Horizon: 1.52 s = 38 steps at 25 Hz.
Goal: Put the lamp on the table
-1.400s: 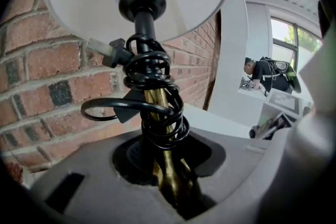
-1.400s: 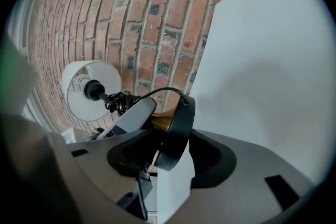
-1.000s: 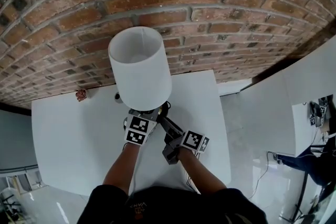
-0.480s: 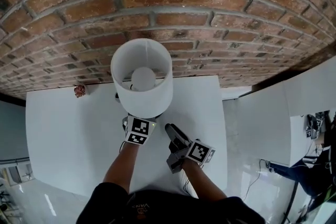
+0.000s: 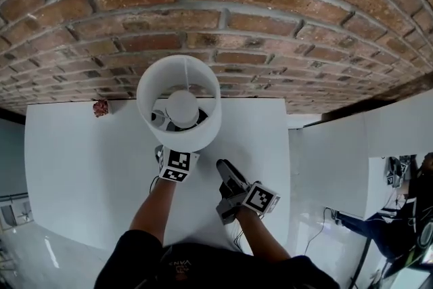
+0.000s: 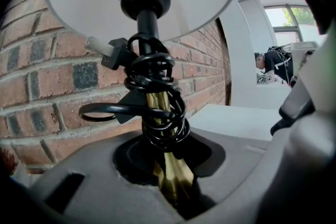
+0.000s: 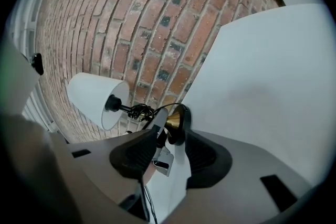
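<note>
The left gripper pinches the upright white-shaded brass lamp; the right gripper, jaws spread and empty, sits at four o'clock.

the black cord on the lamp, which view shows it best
The left gripper view: the cord fills the middle, coiled round the brass stem. The right gripper view shows it as a tiny tangle; in the head view the shade largely hides it.

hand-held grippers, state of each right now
Left hand-held gripper: closed on the stem of the white-shaded brass lamp.
Right hand-held gripper: open, holding nothing.
</note>
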Motion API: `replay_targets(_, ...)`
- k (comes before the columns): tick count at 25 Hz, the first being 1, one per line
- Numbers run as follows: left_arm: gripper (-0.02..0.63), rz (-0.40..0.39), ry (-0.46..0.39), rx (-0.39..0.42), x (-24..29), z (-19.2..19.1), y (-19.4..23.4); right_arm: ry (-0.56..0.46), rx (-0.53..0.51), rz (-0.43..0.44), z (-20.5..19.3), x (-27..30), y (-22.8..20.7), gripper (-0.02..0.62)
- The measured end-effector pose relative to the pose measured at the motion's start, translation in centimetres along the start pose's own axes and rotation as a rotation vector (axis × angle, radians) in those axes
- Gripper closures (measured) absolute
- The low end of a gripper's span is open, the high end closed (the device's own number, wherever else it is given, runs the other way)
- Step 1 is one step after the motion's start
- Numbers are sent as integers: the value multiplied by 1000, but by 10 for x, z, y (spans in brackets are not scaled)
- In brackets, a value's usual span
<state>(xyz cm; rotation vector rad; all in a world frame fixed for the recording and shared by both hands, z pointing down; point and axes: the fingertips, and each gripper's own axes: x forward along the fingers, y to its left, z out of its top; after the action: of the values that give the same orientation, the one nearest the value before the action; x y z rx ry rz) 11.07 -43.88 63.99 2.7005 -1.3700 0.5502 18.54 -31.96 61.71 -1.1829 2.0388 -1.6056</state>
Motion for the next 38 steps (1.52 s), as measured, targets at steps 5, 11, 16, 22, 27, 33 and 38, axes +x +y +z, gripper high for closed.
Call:
replay_targets(5, 488, -1, -29, 25, 1, 5, 0, 3, 1, -9, -4, 2, 3, 440)
replay_targets(11, 485, -6, -42, 25, 1, 8, -1, 2, 6, -25, -5, 0, 3, 445)
replay_targets(16, 479, -12, -58, 35, 0, 8, -1, 5, 8, -31, -9, -2, 6, 446)
replay_targets(22, 474, -15, -57, 59, 0, 6, -2, 6, -48, 9, -10, -5, 19, 447)
replay_targets(27, 466, -31, -38, 56, -1, 4, -2, 2, -33, -36, -15, -14, 15, 447)
replay_targets(33, 429, -39, 4, 42, -6, -6, -4, -4, -26, -34, -23, -21, 20, 448)
replay_targets(38, 414, -37, 29, 14, -22, -20, -6, -4, -29, -48, -34, -31, 25, 448)
